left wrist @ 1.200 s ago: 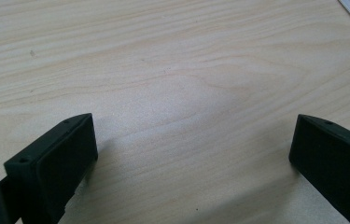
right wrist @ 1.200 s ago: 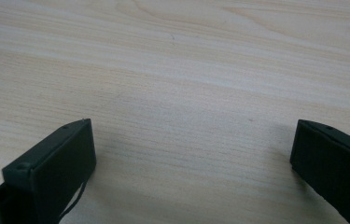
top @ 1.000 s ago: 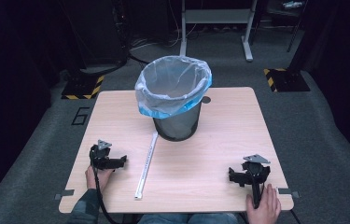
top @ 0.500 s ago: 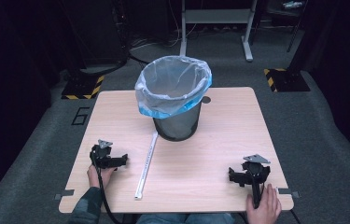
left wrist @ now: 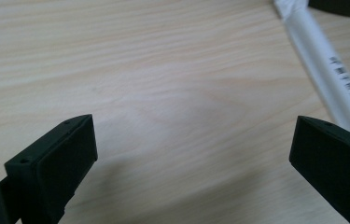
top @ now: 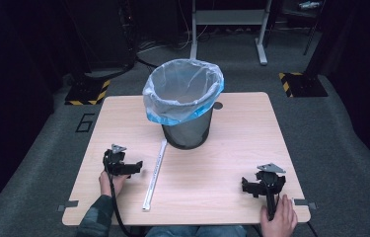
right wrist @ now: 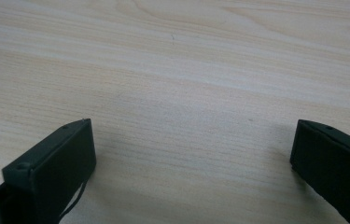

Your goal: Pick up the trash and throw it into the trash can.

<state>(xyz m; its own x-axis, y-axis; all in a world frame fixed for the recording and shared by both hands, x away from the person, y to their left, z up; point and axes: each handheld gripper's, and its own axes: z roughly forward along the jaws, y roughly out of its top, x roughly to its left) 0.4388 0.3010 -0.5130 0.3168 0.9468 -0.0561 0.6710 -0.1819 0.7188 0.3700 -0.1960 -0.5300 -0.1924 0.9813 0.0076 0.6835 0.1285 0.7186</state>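
Start position — nothing grasped. Left gripper (top: 132, 166) and right gripper (top: 249, 186) rest on table (top: 232, 133), jaws spread wide, empty. White stick (top: 155, 173) lies near-left of lined bin (top: 186, 106). Likely next — left gripper straddles stick, closes.

I work at a light wood table (top: 123, 123) with rounded corners, standing on grey carpet (top: 39, 148). A small round hole (top: 217, 105) sits in the tabletop behind the bin, toward my right. Grey tape tabs stick out from the near corners, one at my left (top: 68, 204) and one at my right (top: 305, 202). On the carpet to my left a "6" (top: 85, 122) is marked out in dark tape. Farther back, two black bases edged in yellow-and-black hazard stripes rest on the floor, one left (top: 87, 92) and one right (top: 302, 84). A grey metal frame (top: 227, 19) stands beyond the table, with cables (top: 165, 45) trailing beside it.
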